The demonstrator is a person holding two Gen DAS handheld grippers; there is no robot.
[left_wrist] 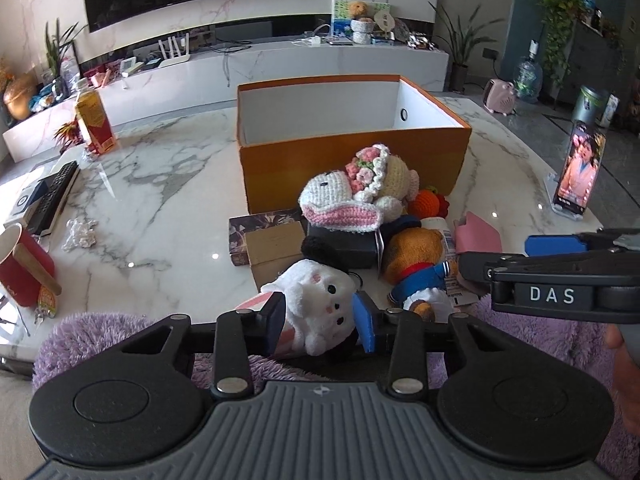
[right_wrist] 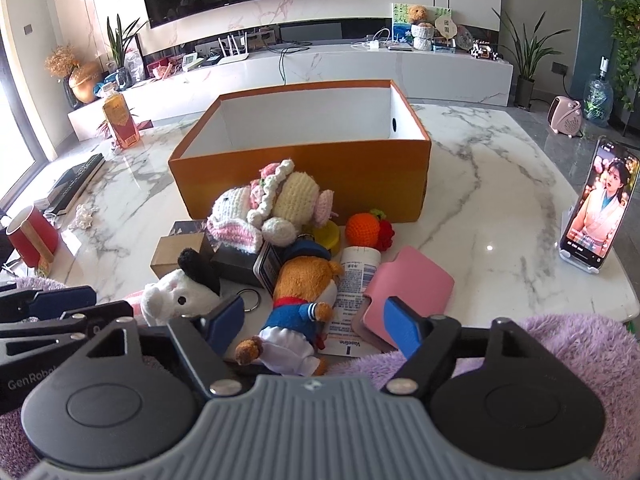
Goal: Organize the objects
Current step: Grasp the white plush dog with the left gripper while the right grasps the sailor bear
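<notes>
An open orange box [left_wrist: 352, 156] [right_wrist: 304, 176] with a white inside stands on the marble table. A pile lies in front of it: a crocheted bunny [left_wrist: 344, 196] [right_wrist: 248, 216], a bear in a blue sailor suit [left_wrist: 420, 264] [right_wrist: 304, 300], a white plush with black ears [left_wrist: 320, 304] [right_wrist: 184, 292], a crocheted orange [right_wrist: 362, 230], a lotion tube [right_wrist: 352, 292], a pink case [right_wrist: 408, 292] and small boxes [left_wrist: 272, 244]. My left gripper [left_wrist: 322, 326] is closed around the white plush. My right gripper [right_wrist: 312, 326] is open, its fingers on either side of the sailor bear.
A phone on a stand [right_wrist: 596, 216] plays video at the right. A red cup [left_wrist: 20, 268], remote [left_wrist: 56, 196], crumpled paper [left_wrist: 80, 232] and amber bottle [left_wrist: 94, 120] sit at the left. Purple fuzzy fabric [right_wrist: 560, 352] covers the near edge.
</notes>
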